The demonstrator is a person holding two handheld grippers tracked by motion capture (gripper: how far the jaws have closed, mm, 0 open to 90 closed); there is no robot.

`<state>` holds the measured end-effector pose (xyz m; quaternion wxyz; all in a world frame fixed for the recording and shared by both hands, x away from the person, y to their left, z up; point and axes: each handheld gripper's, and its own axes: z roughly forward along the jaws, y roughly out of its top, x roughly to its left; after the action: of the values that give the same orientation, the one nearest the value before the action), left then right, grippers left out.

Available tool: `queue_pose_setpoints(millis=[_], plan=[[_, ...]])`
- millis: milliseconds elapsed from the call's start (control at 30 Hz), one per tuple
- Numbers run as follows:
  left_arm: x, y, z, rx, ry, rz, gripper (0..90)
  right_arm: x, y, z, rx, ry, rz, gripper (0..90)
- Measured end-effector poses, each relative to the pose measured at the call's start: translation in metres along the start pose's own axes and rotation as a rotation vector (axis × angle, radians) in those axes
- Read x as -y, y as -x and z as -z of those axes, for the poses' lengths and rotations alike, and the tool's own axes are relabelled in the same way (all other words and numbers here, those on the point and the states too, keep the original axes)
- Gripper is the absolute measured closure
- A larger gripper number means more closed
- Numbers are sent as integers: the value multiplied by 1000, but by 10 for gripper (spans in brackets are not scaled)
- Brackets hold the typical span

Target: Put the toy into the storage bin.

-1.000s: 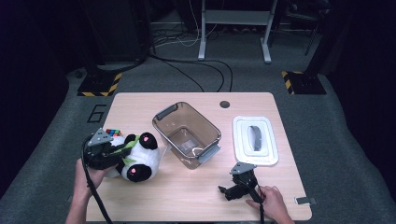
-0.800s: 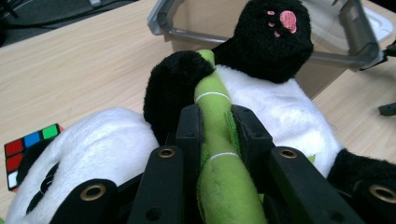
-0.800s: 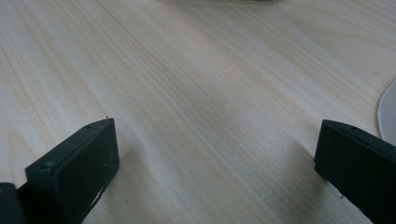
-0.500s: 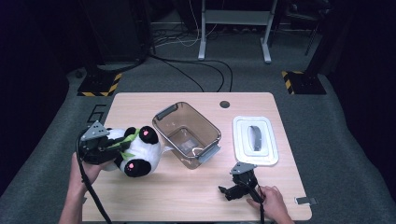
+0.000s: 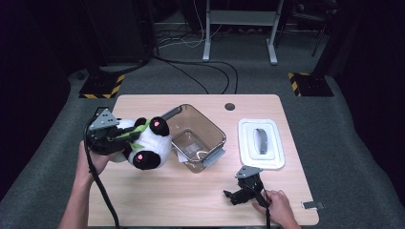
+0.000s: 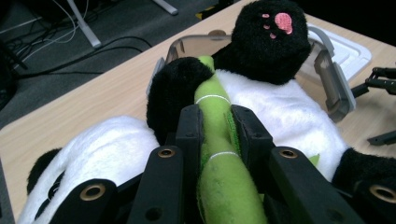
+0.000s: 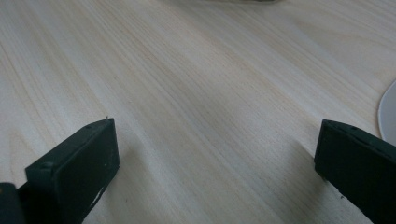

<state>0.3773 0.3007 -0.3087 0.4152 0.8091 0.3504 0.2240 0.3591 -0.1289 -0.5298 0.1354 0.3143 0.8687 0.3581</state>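
Observation:
A black-and-white panda plush [image 5: 145,143] hangs in the air over the table's left side, just left of a clear plastic bin [image 5: 196,136]. My left gripper [image 5: 125,138] is shut on the green bamboo stalk [image 6: 215,140] sewn to the panda's front. In the left gripper view both fingers [image 6: 191,128] press the stalk's sides, and a black paw with a pink pad [image 6: 275,37] points toward the bin [image 6: 332,79]. My right gripper [image 5: 234,195] rests open on the table near the front edge, its fingers [image 7: 77,170] wide apart over bare wood.
A white lid [image 5: 260,143] with a grey handle lies right of the bin. The wooden table [image 5: 176,205] has a round cable hole [image 5: 229,106] at the back. Cables and yellow-black striped bases sit on the floor behind.
My left gripper has lifted the panda off the table and carried it up and slightly toward the bin. The right gripper has stayed where it was.

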Motion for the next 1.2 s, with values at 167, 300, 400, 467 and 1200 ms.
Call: queue_pose_setpoints(millis=[167,300,400,467,1200], plan=[[-14,1,-6,14,6,-23,742,0,0,0,0,0,1,0],[-23,2,-12,31,6,-45,742,0,0,0,0,0,0,0],[-30,2,-18,51,16,-68,742,0,0,0,0,0,0,0],[-35,0,-24,69,21,-72,742,0,0,0,0,0,1,0],[-73,-3,-66,177,24,-200,741,0,0,0,0,-1,-6,0]])
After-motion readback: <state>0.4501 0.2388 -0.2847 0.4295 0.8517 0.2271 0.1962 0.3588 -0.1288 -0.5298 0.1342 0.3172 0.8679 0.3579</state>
